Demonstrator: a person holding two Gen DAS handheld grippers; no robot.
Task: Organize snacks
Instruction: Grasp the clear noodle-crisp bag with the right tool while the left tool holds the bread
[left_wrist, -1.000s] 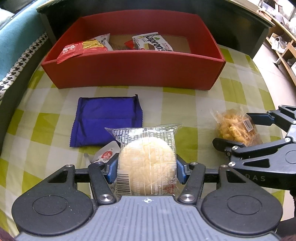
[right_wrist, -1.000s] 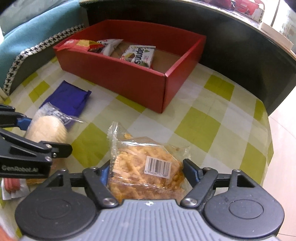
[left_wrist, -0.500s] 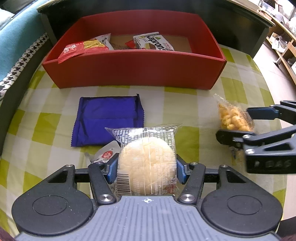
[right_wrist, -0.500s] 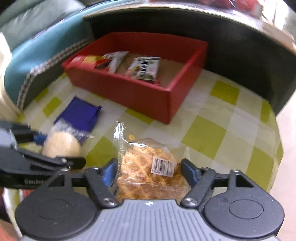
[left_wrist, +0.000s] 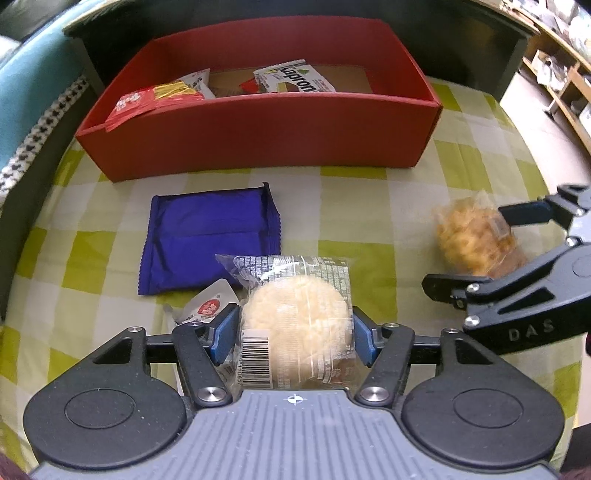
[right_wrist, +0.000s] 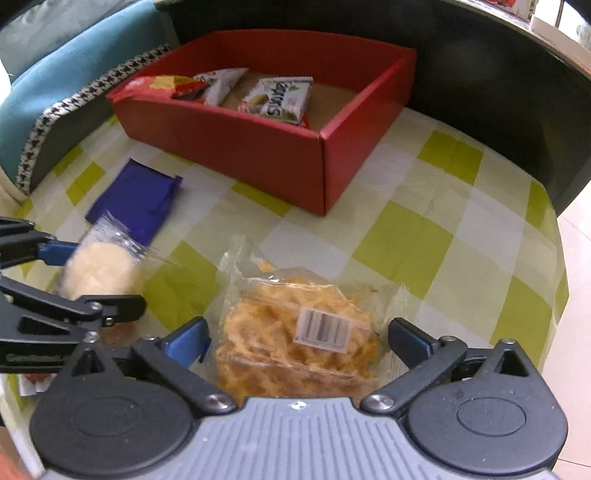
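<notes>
My left gripper (left_wrist: 294, 338) is shut on a clear pack with a round pale rice cake (left_wrist: 295, 325); the pack also shows in the right wrist view (right_wrist: 99, 269). My right gripper (right_wrist: 297, 341) stands open, its fingers apart on either side of a clear bag of orange crunchy snack (right_wrist: 299, 343), which also shows in the left wrist view (left_wrist: 474, 236). A red box (left_wrist: 258, 129) at the back of the table holds several snack packs. A blue packet (left_wrist: 210, 236) lies flat in front of the box.
A small white and red sachet (left_wrist: 208, 304) lies by my left fingers. The table has a green and white checked cloth (right_wrist: 406, 243). A teal sofa (right_wrist: 66, 85) is at the left, a dark cabinet behind the box.
My right gripper's fingers have spread apart from the orange snack bag, which they gripped a second ago. My left gripper still holds the rice cake pack.
</notes>
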